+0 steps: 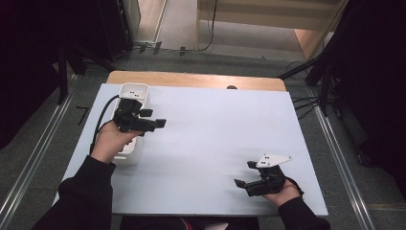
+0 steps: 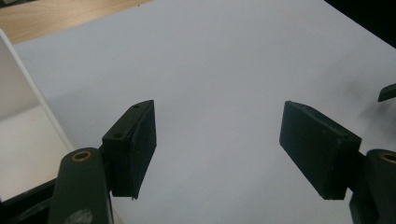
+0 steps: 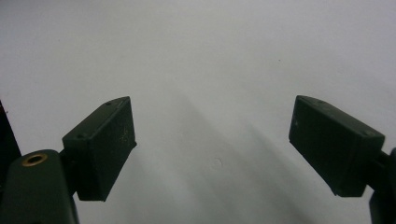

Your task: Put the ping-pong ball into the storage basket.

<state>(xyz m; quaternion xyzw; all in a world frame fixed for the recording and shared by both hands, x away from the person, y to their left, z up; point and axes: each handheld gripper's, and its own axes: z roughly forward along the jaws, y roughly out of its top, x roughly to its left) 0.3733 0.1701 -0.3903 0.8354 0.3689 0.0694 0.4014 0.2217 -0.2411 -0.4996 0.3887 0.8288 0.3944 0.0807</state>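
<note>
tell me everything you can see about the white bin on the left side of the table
The white bin is a long, narrow, open-topped box that looks like smooth plastic, with rounded corners. It stands upright on the pale sheet at the table's left edge, its length running away from the person. Two small dark marks sit on its far rim. The left gripper and the hand holding it hang over its middle, hiding the inside; contact cannot be told.
</note>
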